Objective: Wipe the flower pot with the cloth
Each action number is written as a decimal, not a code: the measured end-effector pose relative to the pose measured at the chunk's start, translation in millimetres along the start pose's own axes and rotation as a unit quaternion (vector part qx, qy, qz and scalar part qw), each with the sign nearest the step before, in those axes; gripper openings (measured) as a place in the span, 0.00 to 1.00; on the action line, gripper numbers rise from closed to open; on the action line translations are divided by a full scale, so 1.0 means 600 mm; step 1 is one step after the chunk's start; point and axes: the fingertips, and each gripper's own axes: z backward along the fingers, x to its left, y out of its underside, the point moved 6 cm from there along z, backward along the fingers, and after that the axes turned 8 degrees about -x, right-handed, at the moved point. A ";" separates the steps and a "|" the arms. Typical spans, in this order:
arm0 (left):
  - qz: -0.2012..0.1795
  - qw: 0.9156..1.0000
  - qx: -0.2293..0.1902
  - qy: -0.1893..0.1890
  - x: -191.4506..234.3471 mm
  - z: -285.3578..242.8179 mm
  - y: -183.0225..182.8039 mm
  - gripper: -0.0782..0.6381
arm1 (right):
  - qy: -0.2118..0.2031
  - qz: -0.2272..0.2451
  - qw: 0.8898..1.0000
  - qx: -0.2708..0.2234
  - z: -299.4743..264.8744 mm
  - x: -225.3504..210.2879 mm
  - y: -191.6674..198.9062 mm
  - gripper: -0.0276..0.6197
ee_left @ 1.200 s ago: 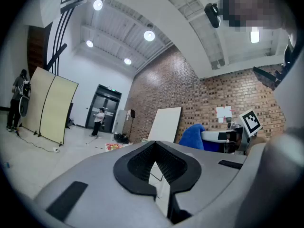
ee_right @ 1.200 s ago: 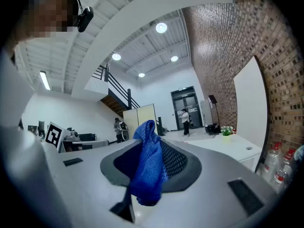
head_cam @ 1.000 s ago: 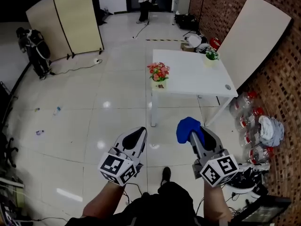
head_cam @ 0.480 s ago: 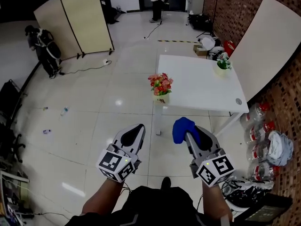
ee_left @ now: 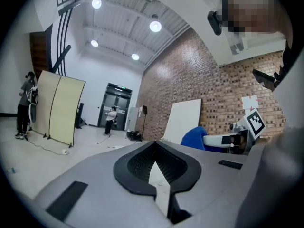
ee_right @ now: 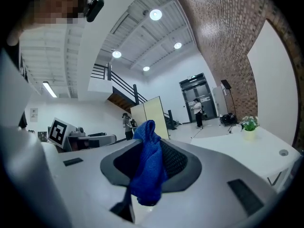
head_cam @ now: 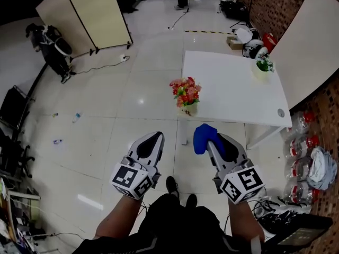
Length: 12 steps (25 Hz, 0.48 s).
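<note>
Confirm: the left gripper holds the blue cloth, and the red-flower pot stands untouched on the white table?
Wrong gripper: the right gripper holds the blue cloth, as the right gripper view shows. The red-flower pot stands untouched on the white table.

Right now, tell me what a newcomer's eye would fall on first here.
The blue cloth clamped in the right gripper stands out first. Beyond it, the flower pot with red blooms sits at the near left corner of the white table. The left gripper is shut and empty.
</note>
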 end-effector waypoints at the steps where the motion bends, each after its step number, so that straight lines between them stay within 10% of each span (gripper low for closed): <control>1: 0.002 1.000 -0.001 0.001 0.013 -0.009 0.002 0.12 | 0.005 -0.001 1.000 0.000 -0.014 -0.006 0.001 0.19; 12: 0.018 1.000 0.000 0.023 0.145 -0.094 0.005 0.12 | 0.030 0.023 0.999 -0.004 -0.160 -0.022 -0.003 0.19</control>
